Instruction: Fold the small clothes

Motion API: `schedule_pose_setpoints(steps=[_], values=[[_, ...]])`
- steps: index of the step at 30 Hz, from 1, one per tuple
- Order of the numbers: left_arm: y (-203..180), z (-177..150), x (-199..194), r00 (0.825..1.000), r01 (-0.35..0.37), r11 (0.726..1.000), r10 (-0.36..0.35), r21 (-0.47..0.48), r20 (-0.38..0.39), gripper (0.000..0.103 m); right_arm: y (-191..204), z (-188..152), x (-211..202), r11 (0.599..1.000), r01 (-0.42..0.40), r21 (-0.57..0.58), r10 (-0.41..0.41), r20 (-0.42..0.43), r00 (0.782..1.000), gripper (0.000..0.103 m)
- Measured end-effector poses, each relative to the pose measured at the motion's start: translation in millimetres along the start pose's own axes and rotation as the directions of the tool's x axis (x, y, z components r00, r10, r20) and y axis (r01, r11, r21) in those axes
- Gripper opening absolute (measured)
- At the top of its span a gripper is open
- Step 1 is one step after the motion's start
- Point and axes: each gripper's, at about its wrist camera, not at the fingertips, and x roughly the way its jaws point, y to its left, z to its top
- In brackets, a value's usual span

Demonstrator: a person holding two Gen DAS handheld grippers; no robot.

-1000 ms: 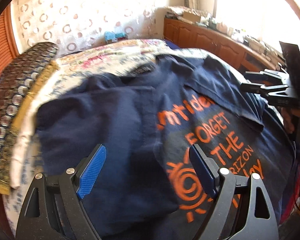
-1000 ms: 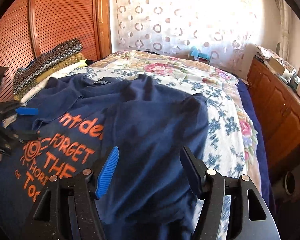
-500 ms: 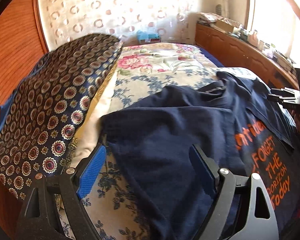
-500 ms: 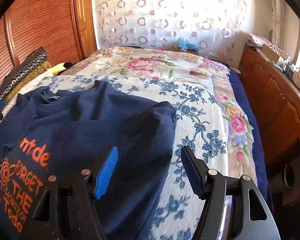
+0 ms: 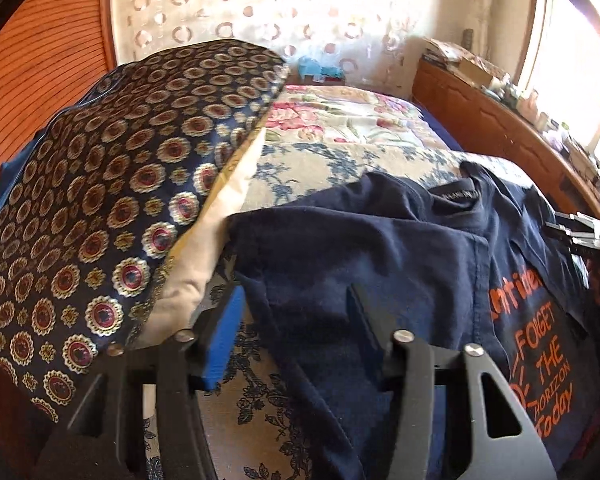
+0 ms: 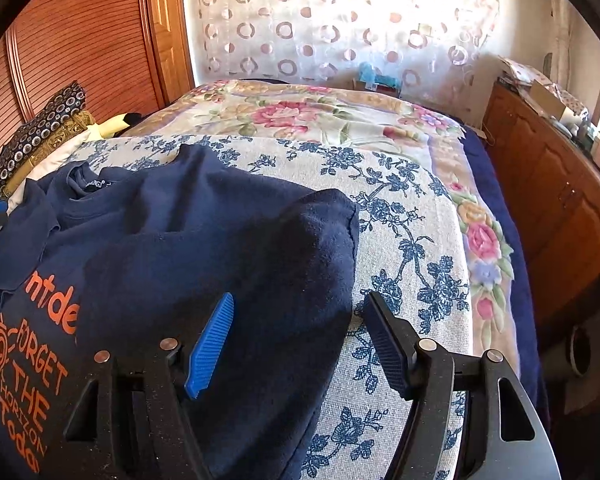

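T-shirt (image 5: pixel 380 264), soft and limp, is lying on bed (image 6: pixel 420 216); left hand-held gripper (image 5: pixel 296 344) is closing around its 9 o'clock edge, right hand-held gripper (image 6: pixel 300 344) gaping at sleeve (image 6: pixel 300 248).

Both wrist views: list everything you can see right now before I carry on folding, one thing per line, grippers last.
T-shirt: one, navy with orange print, spread on the bed, one sleeve towards each gripper.
Bedspread: one, cream with blue flowers, under the T-shirt.
Floral blanket: one, pink roses on cream, further up the bed.
Patterned cloth: one, navy with gold medallions, piled at the bed's left edge.
Curtain: one, white with ring pattern, behind the bed.
Wooden cabinet: one, brown, along the bed's right side, clutter on top.
Wooden panelling: brown, slatted, left of the curtain.
Left gripper: black, blue pads, jaws just closing around the left sleeve edge.
Right gripper: black, blue pads, open over the right sleeve edge.
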Motion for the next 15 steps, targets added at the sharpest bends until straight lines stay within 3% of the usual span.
schedule_pose_setpoints(steps=[3,15], values=[[7.5,-2.7,4.8,1.0,0.009,0.999,-0.009,-0.043,-0.004,0.046,-0.5,-0.4,0.6,1.0,-0.004,0.004,0.004,0.0,1.0,0.071],[8.1,-12.9,20.8,0.999,-0.001,0.998,-0.001,-0.058,-0.038,0.046,-0.6,-0.6,1.7,1.0,0.002,0.003,-0.002,-0.001,1.0,0.074]])
